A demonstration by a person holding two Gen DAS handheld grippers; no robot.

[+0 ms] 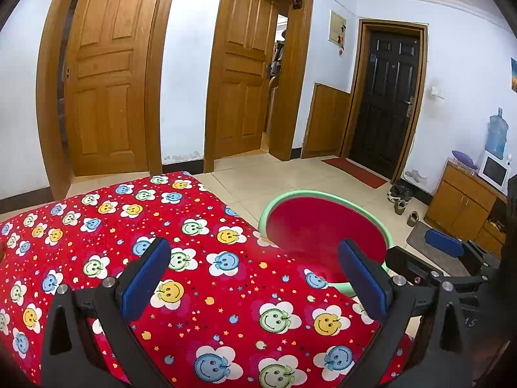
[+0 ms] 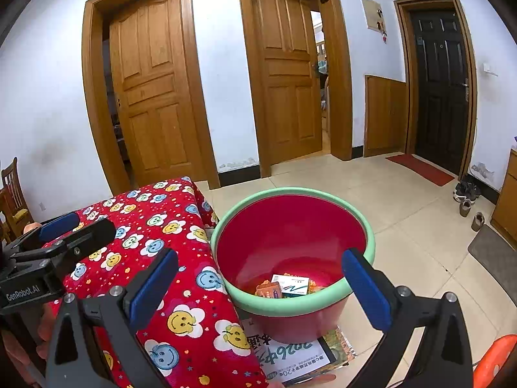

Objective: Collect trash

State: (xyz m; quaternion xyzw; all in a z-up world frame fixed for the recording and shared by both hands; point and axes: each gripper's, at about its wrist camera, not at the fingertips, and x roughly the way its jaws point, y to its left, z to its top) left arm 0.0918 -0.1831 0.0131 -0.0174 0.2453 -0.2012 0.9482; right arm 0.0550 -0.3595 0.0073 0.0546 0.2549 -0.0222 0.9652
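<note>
A red bin with a green rim (image 2: 292,304) stands on the floor just right of the table; it also shows in the left wrist view (image 1: 323,226). Inside it lie a white-and-green box (image 2: 292,286) and an orange packet (image 2: 268,290). My right gripper (image 2: 260,287) is open and empty, above the bin's near rim. My left gripper (image 1: 253,278) is open and empty, over the table's red smiley-flower cloth (image 1: 129,226). The right gripper shows at the right of the left wrist view (image 1: 446,242); the left gripper shows at the left of the right wrist view (image 2: 61,226).
The bin stands on printed paper sheets (image 2: 290,355). An orange stool (image 2: 497,362) is at the lower right. Wooden doors (image 2: 155,90), a dark door (image 2: 442,90), shoes (image 2: 465,200), a mat (image 2: 497,258) and a chair (image 2: 13,200) surround the tiled floor.
</note>
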